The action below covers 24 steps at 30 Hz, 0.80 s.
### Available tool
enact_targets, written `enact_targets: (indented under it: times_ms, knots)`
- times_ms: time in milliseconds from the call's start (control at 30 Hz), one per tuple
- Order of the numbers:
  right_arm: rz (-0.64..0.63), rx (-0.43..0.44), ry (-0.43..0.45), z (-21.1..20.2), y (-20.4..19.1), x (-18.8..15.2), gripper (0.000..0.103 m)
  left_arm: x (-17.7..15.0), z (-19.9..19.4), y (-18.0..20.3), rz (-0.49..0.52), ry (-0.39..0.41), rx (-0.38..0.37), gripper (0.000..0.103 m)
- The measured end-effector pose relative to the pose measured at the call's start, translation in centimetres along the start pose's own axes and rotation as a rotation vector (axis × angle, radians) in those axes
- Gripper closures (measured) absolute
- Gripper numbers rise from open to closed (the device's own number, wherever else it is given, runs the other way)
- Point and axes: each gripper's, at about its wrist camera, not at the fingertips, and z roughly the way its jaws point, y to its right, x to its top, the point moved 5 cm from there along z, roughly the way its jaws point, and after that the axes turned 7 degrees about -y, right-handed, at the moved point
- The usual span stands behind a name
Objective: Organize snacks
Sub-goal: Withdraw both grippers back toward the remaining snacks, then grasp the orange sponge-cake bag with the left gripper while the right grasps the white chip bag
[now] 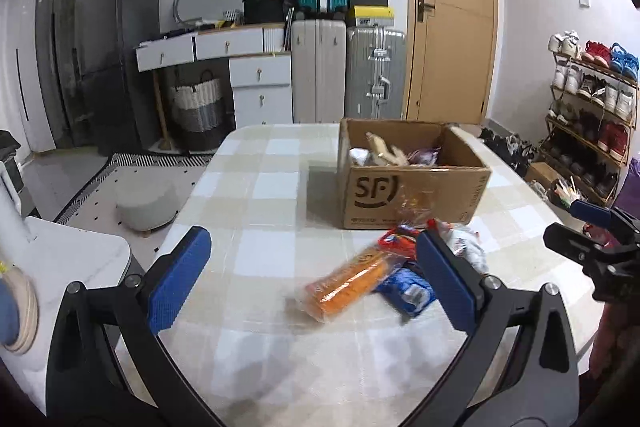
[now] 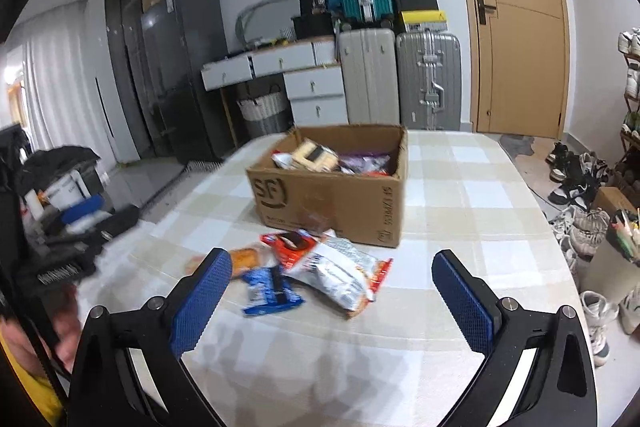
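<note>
Hovering over the table [image 2: 460, 195], both your tongs gape wide, holding nothing.
Only your right view shows the white packet [image 2: 340, 273] whole; left tongs [image 1: 312, 281] hide it, right tongs [image 2: 332, 301].

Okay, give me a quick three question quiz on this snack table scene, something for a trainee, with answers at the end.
1. True or false: both tongs, left and right, are open and empty.
2. Which letters are printed on the cardboard box?
3. Which loose snack lies nearest the right tongs: A) blue packet, B) orange packet, C) red packet?

Key: 1 true; 2 SF; 3 A.
</note>
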Motion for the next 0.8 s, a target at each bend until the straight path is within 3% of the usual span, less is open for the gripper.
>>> enact_targets:
  times_ms: [233, 400, 633, 733, 800]
  knots:
    - [0.063, 0.031, -0.119, 5.4, 2.2, 0.5, 0.002, 0.9, 5.5, -2.2, -0.041, -0.116, -0.057, 0.001]
    - [0.101, 0.066, -0.166, 8.3, 3.2, 1.1, 0.002, -0.2, 11.7, -1.6, -0.008, -0.284, -0.233, 0.001]
    - [0.172, 0.125, -0.208, 10.1, 4.8, 1.0, 0.002, -2.4, 16.5, 0.1, 0.034, -0.408, -0.313, 0.002]
    - [0.228, 0.187, -0.248, 10.7, 5.4, 0.4, 0.002, -3.4, 17.5, 1.3, 0.066, -0.444, -0.335, 0.008]
    - [0.243, 0.199, -0.259, 10.9, 5.6, 0.2, 0.002, -3.8, 17.9, 2.1, 0.108, -0.448, -0.317, 0.02]
